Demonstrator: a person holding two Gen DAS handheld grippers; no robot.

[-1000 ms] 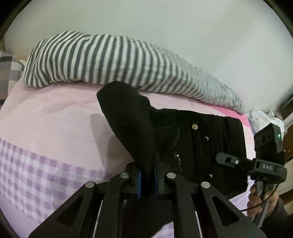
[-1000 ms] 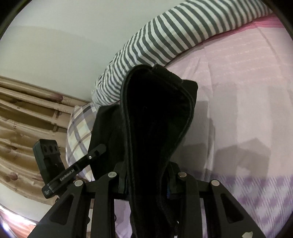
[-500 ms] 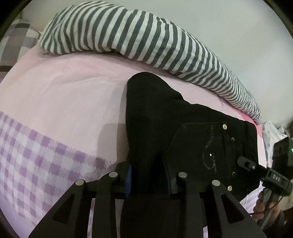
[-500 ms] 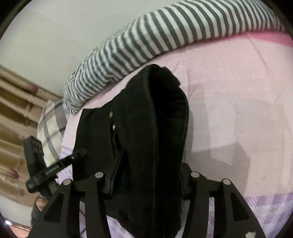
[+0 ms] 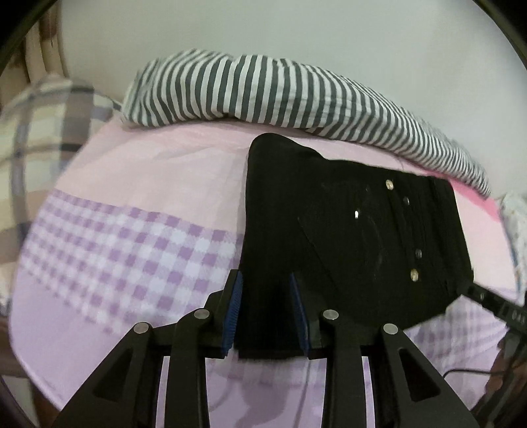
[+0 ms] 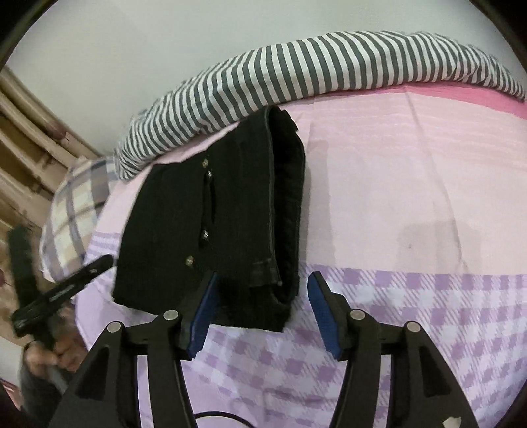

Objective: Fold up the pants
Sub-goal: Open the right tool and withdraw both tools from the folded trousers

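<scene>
At far left a plaid pillow (image 5: 36, 131) lies blurred, perhaps against a bed frame. A striped pillow (image 5: 263, 89) runs along the wall. The black pants (image 5: 346, 237) lie folded on the pink and purple checked sheet (image 5: 115, 250). The left gripper (image 5: 266, 312) has just been opening, cloth between its jaws but loose. The right gripper (image 6: 263, 312) has likewise been opening, pads clear of the fold.

A plain, pale wall (image 5: 296, 29) forms the backdrop. Below it lies a bed with a pink sheet (image 6: 411, 171) that changes to a purple-and-white check toward the near edge. A grey-and-white striped bolster (image 5: 280, 92) runs along the wall side. A plaid pillow (image 5: 36, 125) adjoins it. Beige curtain folds (image 6: 19, 138) hang beyond.
</scene>
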